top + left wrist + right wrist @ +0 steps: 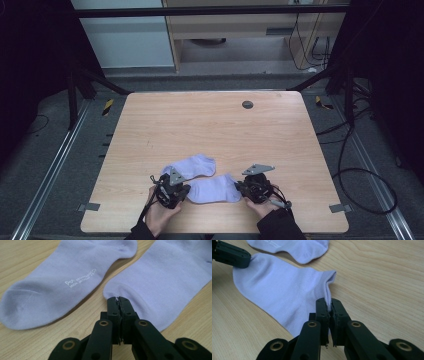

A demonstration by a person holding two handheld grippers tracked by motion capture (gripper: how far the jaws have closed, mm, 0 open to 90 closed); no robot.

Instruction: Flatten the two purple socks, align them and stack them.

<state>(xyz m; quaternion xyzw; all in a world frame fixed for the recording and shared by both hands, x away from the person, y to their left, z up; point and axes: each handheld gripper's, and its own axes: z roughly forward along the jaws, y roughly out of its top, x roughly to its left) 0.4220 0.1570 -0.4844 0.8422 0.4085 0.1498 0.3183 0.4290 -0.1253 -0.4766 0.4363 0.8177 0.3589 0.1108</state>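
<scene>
Two pale lilac socks lie flat near the front edge of the wooden table [210, 125]. The nearer sock [214, 189] stretches between both grippers. My left gripper [179, 191] is shut on its toe end [113, 291], the jaws pinching the fabric edge. My right gripper [243, 188] is shut on its cuff edge [328, 293], with the left gripper's black jaw tip [232, 257] at the far end. The farther sock [192, 165] [62, 282] lies just behind, with small white print on it, touched by neither gripper; its end [294, 248] lies beyond the held one.
A small round grey grommet [247, 104] is set in the table near its far edge. Black cables [360, 175] trail on the floor to the right. Metal frame legs [90, 80] stand behind the table. Tape marks [90, 206] sit at the front corners.
</scene>
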